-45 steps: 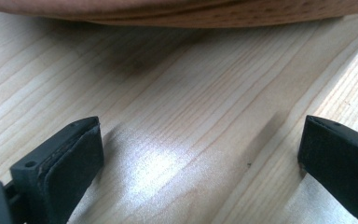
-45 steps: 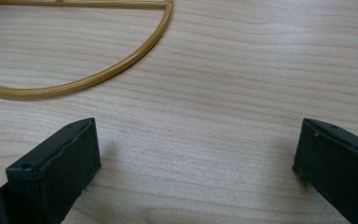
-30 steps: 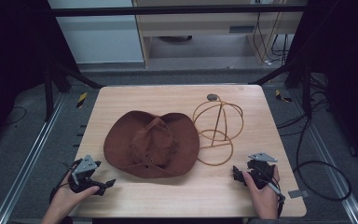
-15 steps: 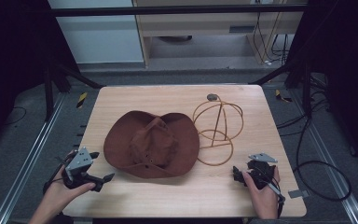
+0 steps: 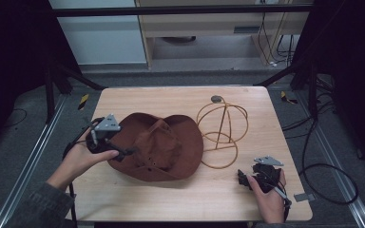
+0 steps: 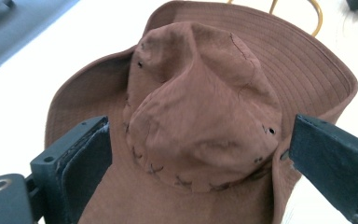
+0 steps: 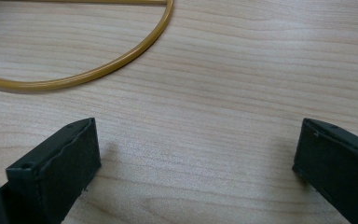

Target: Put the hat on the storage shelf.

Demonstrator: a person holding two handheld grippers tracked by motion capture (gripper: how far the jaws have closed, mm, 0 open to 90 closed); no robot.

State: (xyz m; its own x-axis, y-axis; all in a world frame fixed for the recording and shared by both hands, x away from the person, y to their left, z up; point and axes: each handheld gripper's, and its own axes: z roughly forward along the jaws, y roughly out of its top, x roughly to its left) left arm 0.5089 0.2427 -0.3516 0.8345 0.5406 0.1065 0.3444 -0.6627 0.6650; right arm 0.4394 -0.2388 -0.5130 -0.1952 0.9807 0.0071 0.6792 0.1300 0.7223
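Now the left claw [image 5: 123,153] hangs wide over the brown hat [image 6: 200,121] mid-worktop [image 5: 138,97], beside the wire stand [image 5: 222,130]; soft cloth, probably light, best pinched at the crown. Right claw [image 7: 191,163] gapes, empty.

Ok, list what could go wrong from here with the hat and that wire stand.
1. The left gripper is at the brim of the brown hat with jaws open wide around the soft crown; closing may just crumple the fabric.
2. The hat's brim lies against the wire stand, so dragging the hat could shove or tip the light frame.
3. The right gripper rests open on the table, not steadying the stand.
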